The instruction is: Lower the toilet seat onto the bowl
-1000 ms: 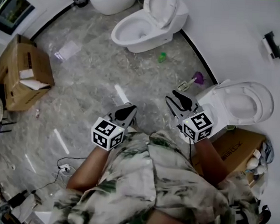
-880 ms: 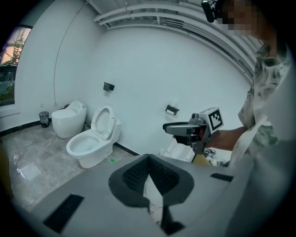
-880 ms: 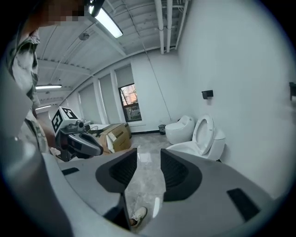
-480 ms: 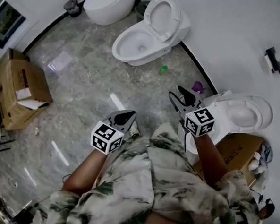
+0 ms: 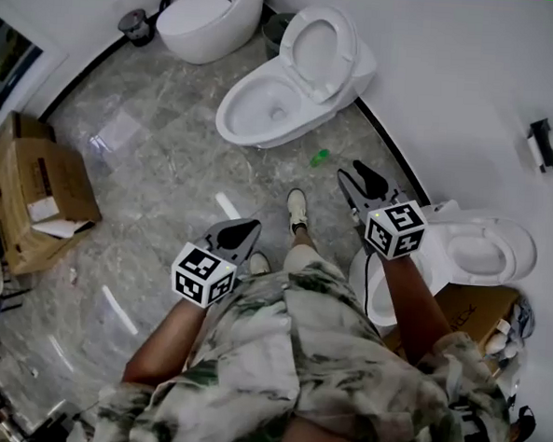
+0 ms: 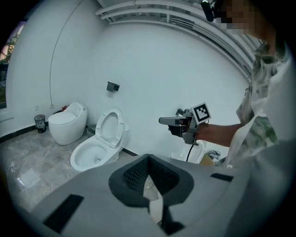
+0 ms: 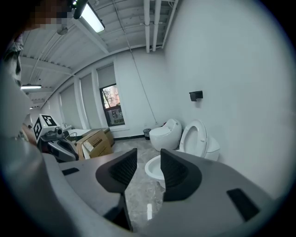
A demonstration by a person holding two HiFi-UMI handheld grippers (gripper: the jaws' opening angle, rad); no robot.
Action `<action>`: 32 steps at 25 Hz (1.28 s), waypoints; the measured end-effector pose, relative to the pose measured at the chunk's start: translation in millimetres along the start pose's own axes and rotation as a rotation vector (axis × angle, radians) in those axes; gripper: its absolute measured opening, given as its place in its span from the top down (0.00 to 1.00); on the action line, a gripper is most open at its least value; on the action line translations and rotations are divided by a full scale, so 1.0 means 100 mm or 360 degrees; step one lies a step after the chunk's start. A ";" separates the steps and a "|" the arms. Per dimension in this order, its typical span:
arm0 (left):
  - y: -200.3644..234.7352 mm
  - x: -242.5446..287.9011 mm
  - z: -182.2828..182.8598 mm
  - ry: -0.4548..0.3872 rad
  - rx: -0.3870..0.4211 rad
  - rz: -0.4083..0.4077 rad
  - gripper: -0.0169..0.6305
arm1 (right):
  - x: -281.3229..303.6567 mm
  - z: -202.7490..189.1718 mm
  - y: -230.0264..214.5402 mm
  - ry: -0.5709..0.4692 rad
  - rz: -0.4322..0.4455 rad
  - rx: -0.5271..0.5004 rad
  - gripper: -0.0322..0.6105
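Note:
A white toilet point(image 5: 265, 107) stands against the wall at the top of the head view, its seat point(image 5: 317, 48) raised upright against the tank. It also shows ahead in the left gripper view, where the seat point(image 6: 110, 127) stands up, and in the right gripper view, with the seat point(image 7: 196, 138) above the bowl point(image 7: 151, 167). My left gripper point(image 5: 250, 225) is shut and empty, well short of the toilet. My right gripper point(image 5: 351, 170) is open and holds nothing; its jaws have just been closing a little. Both hang in the air over the floor.
A second white toilet point(image 5: 480, 248) sits right beside my right arm. An egg-shaped toilet point(image 5: 210, 15) and a small bin point(image 5: 134, 22) stand at the far wall. Cardboard boxes point(image 5: 35, 191) lie at the left, a green object point(image 5: 320, 157) on the floor.
Both grippers have moved forward across the floor toward the toilet with the raised seat. The person's foot has stepped into view between them.

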State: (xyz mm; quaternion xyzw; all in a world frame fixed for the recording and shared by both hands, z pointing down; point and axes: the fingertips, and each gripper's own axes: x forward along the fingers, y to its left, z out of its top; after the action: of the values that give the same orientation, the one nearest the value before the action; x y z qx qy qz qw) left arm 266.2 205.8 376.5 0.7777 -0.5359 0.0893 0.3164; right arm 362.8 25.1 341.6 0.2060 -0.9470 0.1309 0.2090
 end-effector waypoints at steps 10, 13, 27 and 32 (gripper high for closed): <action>0.66 1.07 1.15 -0.0007 -0.0010 0.0125 0.94 | 1.10 0.64 -1.39 -0.0008 0.0080 -0.0003 0.69; 0.78 1.32 1.37 0.0001 -0.0025 0.0147 0.94 | 1.38 0.78 -1.77 -0.0001 0.0089 -0.0004 0.70; 1.17 1.99 1.90 -0.0006 -0.0084 0.0241 0.94 | 2.55 1.09 -3.21 0.0066 0.0075 0.0016 0.70; 1.34 2.10 1.99 -0.0008 -0.0067 0.0239 0.94 | 2.91 1.13 -3.56 0.0061 0.0039 0.0038 0.71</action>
State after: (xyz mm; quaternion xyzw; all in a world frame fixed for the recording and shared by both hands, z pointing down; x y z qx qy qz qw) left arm 193.2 -104.7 373.6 0.7286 -0.5953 0.0995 0.3238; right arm 241.8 -423.7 430.8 0.1944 -0.9436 0.1487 0.2230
